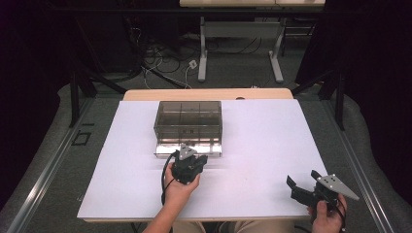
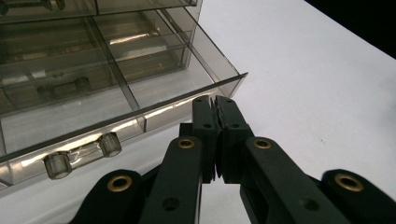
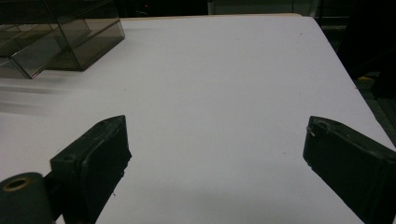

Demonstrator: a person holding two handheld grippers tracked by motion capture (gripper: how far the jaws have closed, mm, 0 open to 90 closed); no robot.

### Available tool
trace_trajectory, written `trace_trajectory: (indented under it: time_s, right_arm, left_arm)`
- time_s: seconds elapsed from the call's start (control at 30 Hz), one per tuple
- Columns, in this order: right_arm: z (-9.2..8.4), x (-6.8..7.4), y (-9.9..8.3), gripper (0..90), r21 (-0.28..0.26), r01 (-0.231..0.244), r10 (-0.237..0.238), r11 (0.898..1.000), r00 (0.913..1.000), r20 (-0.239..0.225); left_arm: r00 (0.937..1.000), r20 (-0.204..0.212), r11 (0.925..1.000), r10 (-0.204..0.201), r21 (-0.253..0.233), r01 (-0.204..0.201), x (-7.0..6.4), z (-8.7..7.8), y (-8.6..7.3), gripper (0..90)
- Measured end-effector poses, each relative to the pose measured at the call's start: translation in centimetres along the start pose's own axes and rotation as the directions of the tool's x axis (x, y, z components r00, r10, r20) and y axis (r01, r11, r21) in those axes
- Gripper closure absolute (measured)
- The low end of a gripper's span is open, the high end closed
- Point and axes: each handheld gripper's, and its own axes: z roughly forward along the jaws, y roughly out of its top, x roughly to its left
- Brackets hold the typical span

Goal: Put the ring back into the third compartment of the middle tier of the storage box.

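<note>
Nearest to us, at the near edge of the white table (image 1: 252, 145), the right gripper (image 1: 302, 183) rests in the person's hand with its jaws spread wide and nothing between them; in the right gripper view we see bare tabletop between its pads (image 3: 100, 161). We take the smoked transparent drawer box (image 1: 188, 120) as our landmark: it sits toward the far middle of the table, and its bottom drawer (image 2: 116, 100) is pulled partly out toward the person. Just in front of that drawer, the left gripper (image 2: 215, 108) has its jaws pressed together on nothing, its tips touching or nearly touching the drawer's front wall near one corner, to one side of the clear bar handle (image 2: 83, 152). The right gripper lies well apart from the box, off to its near right. We judge the box light, rigid and slick, its thin plastic walls liable to crack under a hard pinch; the bar handle looks the soundest place to take hold, or the front wall for a flat push.
</note>
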Motion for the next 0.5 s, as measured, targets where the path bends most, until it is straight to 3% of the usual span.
trace_trajectory:
  time_s: [0.5]
  right_arm:
    - [0.1,0.1,-0.2,6.7,0.013,0.002,-0.002,1.000,1.0000,0.000]
  left_arm:
    - [1.0000,-0.009,0.9997,0.002,-0.025,-0.002,0.5,-0.7,1.1,87.6]
